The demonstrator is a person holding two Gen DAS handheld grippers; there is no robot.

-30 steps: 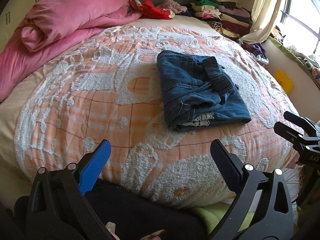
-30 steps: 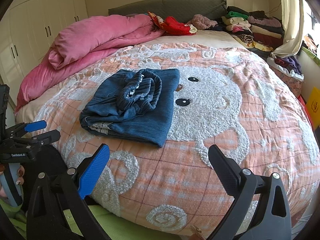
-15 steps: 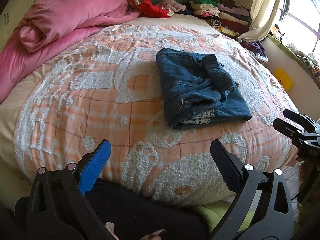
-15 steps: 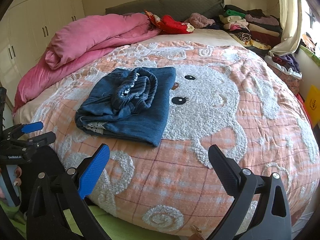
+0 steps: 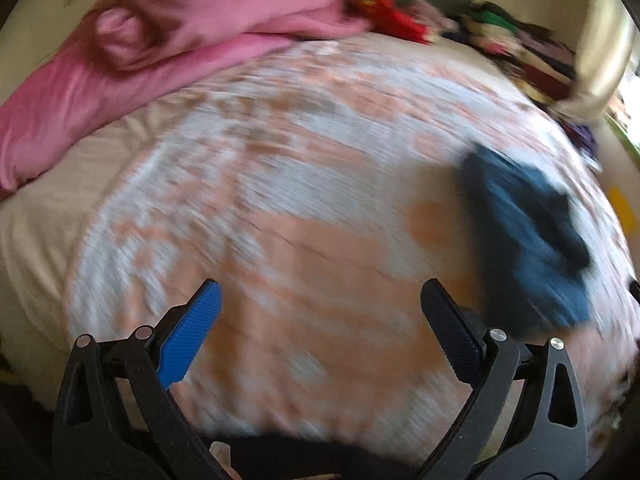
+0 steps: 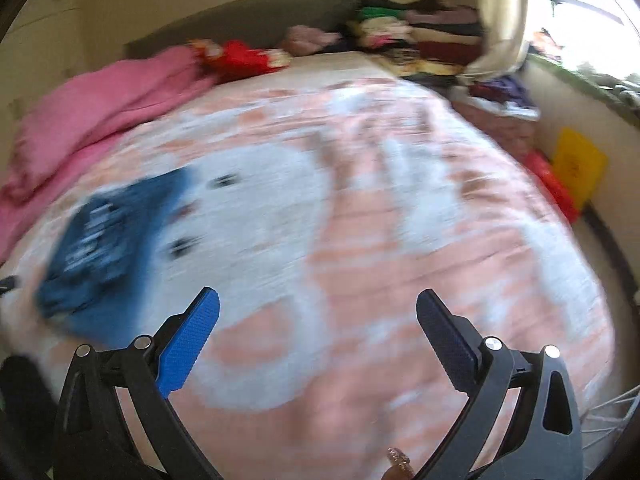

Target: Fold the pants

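Observation:
The folded blue denim pants (image 5: 528, 236) lie on the peach-and-white bedspread (image 5: 304, 208), at the right edge of the blurred left wrist view. In the right wrist view the pants (image 6: 108, 248) sit at the left, also blurred. My left gripper (image 5: 320, 304) is open and empty over the bedspread, well left of the pants. My right gripper (image 6: 318, 308) is open and empty over the bedspread (image 6: 360, 240), well right of the pants.
A pink duvet (image 5: 168, 36) is bunched at the far left of the bed. Stacked clothes (image 6: 424, 36) sit at the head of the bed by the curtain (image 6: 500, 12). A yellow item (image 6: 576, 164) stands on the floor at the right.
Both views have swung apart and gone blurry: the left gripper turned left, the right gripper turned right. The pants now sit at each view's edge and lie as before.

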